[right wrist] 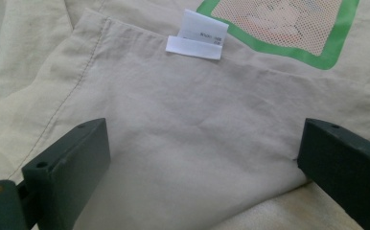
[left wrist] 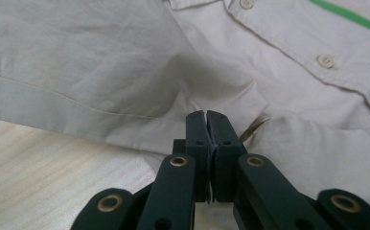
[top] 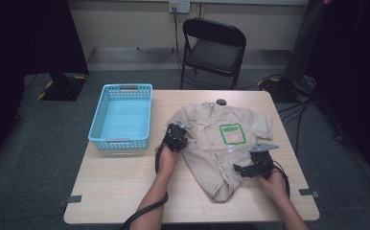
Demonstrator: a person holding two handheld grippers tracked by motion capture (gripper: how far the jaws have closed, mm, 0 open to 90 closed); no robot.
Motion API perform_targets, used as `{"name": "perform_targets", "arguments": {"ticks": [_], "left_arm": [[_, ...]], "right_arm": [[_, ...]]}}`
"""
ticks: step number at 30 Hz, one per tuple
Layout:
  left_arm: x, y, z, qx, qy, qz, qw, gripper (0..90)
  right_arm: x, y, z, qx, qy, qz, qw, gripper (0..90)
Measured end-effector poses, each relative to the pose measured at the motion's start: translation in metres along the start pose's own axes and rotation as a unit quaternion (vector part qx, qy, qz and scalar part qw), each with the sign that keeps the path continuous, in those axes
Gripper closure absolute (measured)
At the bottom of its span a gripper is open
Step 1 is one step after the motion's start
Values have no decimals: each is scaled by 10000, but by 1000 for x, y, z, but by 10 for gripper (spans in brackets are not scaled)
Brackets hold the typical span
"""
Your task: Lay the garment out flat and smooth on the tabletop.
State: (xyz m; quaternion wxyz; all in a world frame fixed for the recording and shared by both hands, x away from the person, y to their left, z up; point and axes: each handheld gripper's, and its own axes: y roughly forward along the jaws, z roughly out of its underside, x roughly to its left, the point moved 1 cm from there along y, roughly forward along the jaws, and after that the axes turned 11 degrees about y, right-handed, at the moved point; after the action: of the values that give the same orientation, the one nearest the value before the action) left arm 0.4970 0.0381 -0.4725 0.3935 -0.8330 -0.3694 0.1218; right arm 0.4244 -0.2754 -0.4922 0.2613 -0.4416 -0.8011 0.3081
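A beige short-sleeved shirt (top: pixel 207 143) with a green-framed patch (top: pixel 232 133) lies spread on the wooden table (top: pixel 121 177). My left gripper (top: pixel 175 135) sits at the shirt's left side by the sleeve. In the left gripper view its jaws (left wrist: pixel 206 117) are pressed together on a pinch of the shirt (left wrist: pixel 101 57), and creases run toward the tips. My right gripper (top: pixel 244 169) is at the shirt's lower right. In the right gripper view it (right wrist: pixel 204 143) stands wide open over flat cloth (right wrist: pixel 183 105), below a white label (right wrist: pixel 197 36).
A light blue plastic basket (top: pixel 125 89) stands empty on the table's left far part. A black folding chair (top: pixel 214 45) stands behind the table. A small dark round object (top: pixel 221 101) lies at the far edge by the collar. Bare wood shows along the near left.
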Motion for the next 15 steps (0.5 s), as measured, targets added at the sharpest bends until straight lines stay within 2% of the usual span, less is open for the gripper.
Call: {"name": "perform_targets", "arguments": {"ticks": [7,15], "left_arm": [[5,-13,-5,-126,-16,-77,9999,890],[9,-23,-9,-165,-20,-137,9998,892]], "right_arm": [[0,0,0,-1,-1,1,10000,33],[0,0,0,0,-1,2,10000,33]]}}
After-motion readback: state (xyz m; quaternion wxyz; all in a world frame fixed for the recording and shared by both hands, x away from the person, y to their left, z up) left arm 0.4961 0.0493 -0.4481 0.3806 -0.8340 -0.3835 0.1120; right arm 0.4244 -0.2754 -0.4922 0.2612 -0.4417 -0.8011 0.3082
